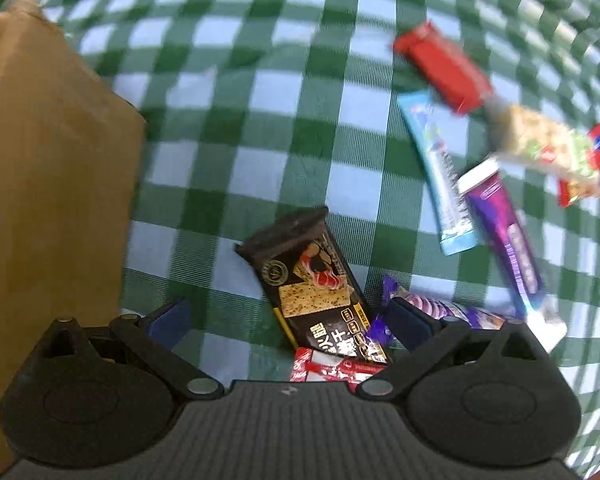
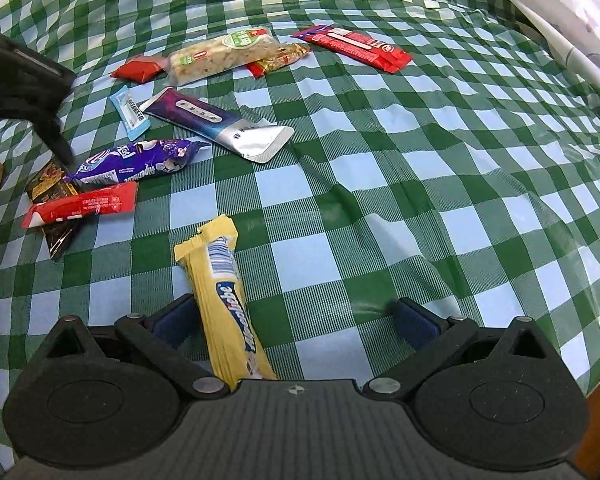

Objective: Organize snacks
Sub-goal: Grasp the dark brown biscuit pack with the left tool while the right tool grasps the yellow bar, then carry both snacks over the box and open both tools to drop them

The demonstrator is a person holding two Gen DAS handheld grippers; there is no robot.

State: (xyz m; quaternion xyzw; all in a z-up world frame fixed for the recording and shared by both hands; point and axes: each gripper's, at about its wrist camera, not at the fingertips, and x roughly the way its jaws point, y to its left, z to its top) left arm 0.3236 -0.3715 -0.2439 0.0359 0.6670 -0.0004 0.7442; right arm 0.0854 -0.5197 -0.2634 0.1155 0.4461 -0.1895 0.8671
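Note:
In the left wrist view my left gripper [image 1: 288, 320] is open low over a black cracker packet [image 1: 312, 280], which lies between its fingers and overlaps a red-and-white packet [image 1: 332, 368]. A purple cookie pack [image 1: 440, 308] touches the right finger. In the right wrist view my right gripper [image 2: 296, 320] is open over the green checked cloth [image 2: 380, 200]. A yellow bar [image 2: 228, 304] lies inside the gap, close to the left finger and not gripped. The black packet [image 2: 52, 200] shows at far left, with one finger [image 2: 58, 142] of the left gripper above it.
A brown cardboard box [image 1: 40, 200] stands close on the left. Several snacks lie scattered: a red pack [image 2: 136, 70], a rice bar [image 2: 224, 54], a long red bar [image 2: 356, 46], a light blue bar [image 2: 130, 110], a purple-silver tube [image 2: 216, 124]. A white bag [image 2: 560, 12] lies far right.

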